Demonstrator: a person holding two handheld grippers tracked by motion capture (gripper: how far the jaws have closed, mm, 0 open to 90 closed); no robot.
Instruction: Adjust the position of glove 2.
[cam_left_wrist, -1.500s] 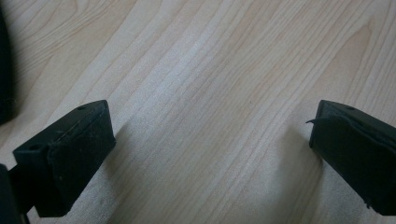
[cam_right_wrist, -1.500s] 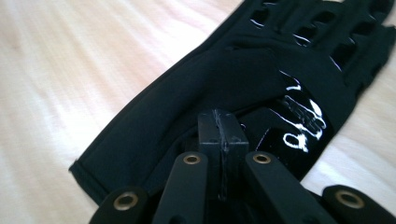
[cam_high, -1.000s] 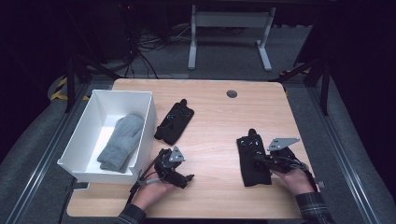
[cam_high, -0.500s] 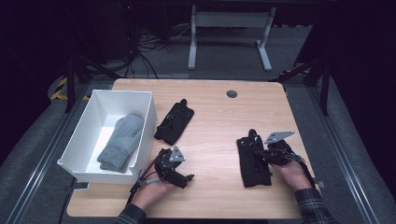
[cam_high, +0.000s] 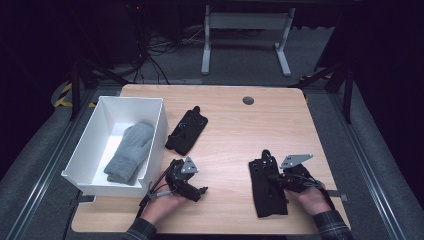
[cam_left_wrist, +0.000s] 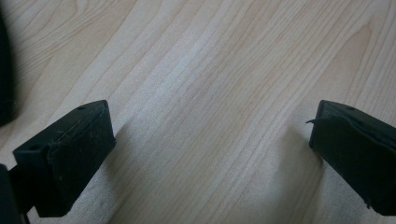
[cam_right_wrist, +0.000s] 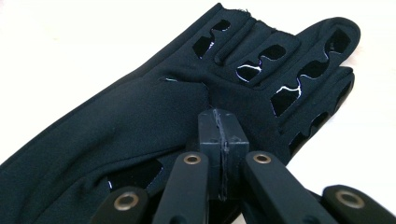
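A black glove (cam_high: 267, 205) lies flat on the wooden table at the front right, fingers pointing away from me. My right gripper (cam_high: 274, 179) rests on its middle, held by a hand from the right. In the right gripper view the jaws are pressed together at the tip (cam_right_wrist: 219, 116), and the black glove (cam_right_wrist: 140, 116) wrinkles toward them, so a fold of fabric looks pinched. My left gripper (cam_high: 197, 190) sits low on the table at the front left. Its jaws (cam_left_wrist: 212, 140) stand wide apart over bare wood with nothing between them.
A second black glove (cam_high: 186, 131) lies beside a white bin (cam_high: 161, 130) at the left, which holds a grey mitten (cam_high: 131, 150). A round grommet (cam_high: 248, 100) sits near the table's far edge. A desk frame (cam_high: 245, 30) stands on the floor beyond.
My right gripper has shifted slightly left and down onto the black glove. The left gripper and the other items have stayed put.
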